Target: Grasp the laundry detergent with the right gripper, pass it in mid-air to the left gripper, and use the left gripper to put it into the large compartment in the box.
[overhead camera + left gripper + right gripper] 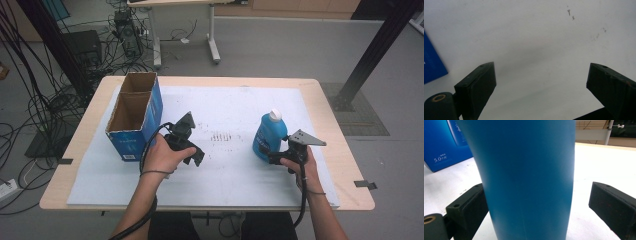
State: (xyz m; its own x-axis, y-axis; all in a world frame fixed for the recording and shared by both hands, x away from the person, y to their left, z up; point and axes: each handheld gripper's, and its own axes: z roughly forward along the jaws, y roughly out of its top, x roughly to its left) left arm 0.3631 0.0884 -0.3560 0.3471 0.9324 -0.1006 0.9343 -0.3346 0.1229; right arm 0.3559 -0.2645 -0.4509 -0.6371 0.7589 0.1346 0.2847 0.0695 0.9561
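Note:
A blue bottle (269, 135) with a white cap stands upright on the white mat (230, 100), right of centre. My right gripper (267, 154) is open around its lower body. In the right gripper view the bottle (529, 182) rises between the jaws: the left pad lies close against it and the right pad stands clear with a gap. My left gripper (196, 157) hangs open over the bare mat (536, 45) left of centre, with nothing between its fingers (477, 85).
An open blue cardboard box (135, 112) with two compartments stands at the mat's left edge; a corner of the box (431, 67) shows beside the left jaws. The wooden table (330, 130) borders the mat. Cables, desk legs and a black post stand beyond.

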